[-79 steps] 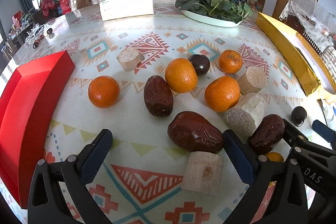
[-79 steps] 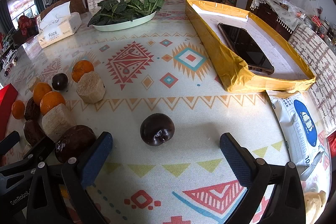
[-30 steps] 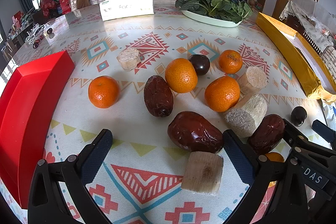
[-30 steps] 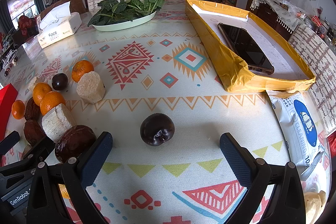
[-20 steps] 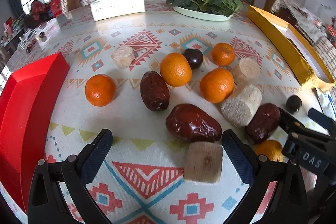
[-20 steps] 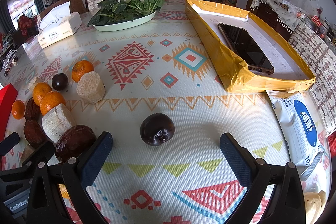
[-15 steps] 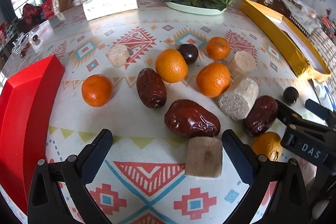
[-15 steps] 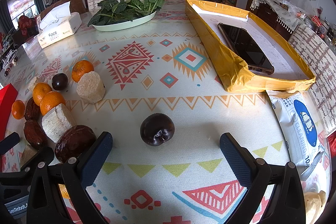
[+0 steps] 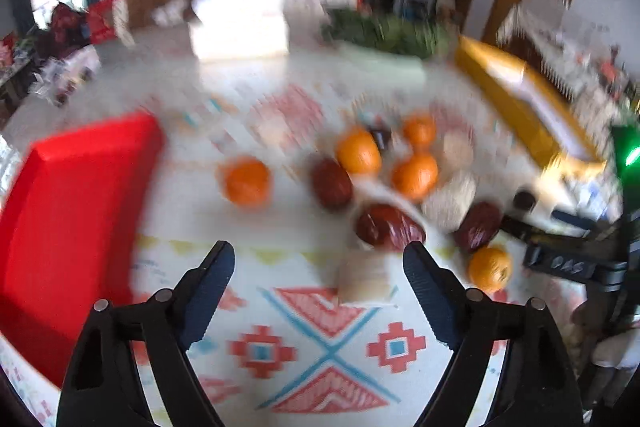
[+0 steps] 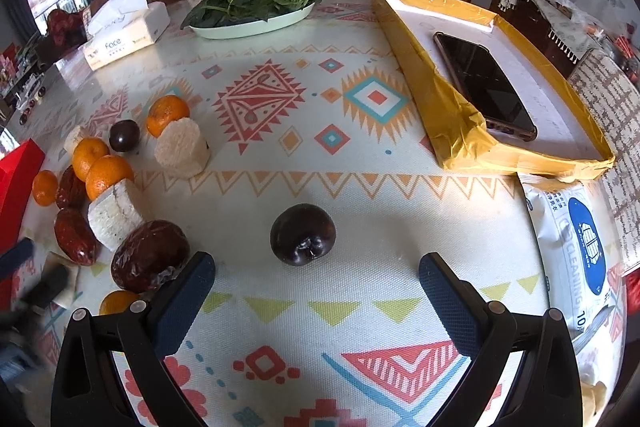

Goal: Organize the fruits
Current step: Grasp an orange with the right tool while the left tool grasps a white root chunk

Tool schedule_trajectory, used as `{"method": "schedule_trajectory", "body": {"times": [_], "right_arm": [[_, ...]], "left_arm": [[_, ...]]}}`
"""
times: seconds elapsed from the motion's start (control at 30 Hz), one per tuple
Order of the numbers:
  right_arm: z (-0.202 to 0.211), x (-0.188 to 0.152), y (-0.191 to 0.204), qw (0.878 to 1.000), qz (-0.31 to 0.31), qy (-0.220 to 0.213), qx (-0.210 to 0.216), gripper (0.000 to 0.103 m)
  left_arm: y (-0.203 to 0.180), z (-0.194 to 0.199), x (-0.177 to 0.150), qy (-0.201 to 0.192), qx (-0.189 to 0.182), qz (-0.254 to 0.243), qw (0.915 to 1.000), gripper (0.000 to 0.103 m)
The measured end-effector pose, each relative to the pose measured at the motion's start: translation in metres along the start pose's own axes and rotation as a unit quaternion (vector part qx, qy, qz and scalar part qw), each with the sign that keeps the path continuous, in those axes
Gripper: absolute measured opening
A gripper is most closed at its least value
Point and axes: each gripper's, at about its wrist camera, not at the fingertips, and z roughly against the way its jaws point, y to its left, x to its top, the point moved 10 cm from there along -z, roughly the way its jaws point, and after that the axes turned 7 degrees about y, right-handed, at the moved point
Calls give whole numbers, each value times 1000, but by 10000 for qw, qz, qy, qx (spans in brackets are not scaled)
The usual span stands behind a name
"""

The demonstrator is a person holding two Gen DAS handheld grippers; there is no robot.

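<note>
Fruit scattered on the patterned tabletop [image 10: 280, 163], both tools empty

Left wrist view, blurred: the left tool [image 9: 316, 279] is closing with nothing between its jaws; a red date [image 9: 388, 227] lies ahead, long axis crosswise. Right wrist view: the right tool [image 10: 316, 279] is spread, dark plum [image 10: 303, 233] just ahead, stem dimple facing it.

Your left gripper [image 9: 316, 287] hangs above the patterned tablecloth [image 9: 328, 351], jaws closing on nothing. Blurred oranges [image 9: 414, 175] and dates [image 9: 388, 227] lie at one o'clock; red box [image 9: 68, 227] at nine.
</note>
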Motion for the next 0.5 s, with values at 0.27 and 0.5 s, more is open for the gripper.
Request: {"method": "schedule_trajectory", "body": {"times": [0.27, 0.5], "right_arm": [[12, 1, -10, 9959, -480, -219, 742, 103], [7, -2, -2, 9991, -217, -215, 292, 103]], "left_arm": [[57, 164, 39, -2264, 890, 120, 9699, 86], [79, 266, 80, -3211, 1468, -135, 9355, 98]]}}
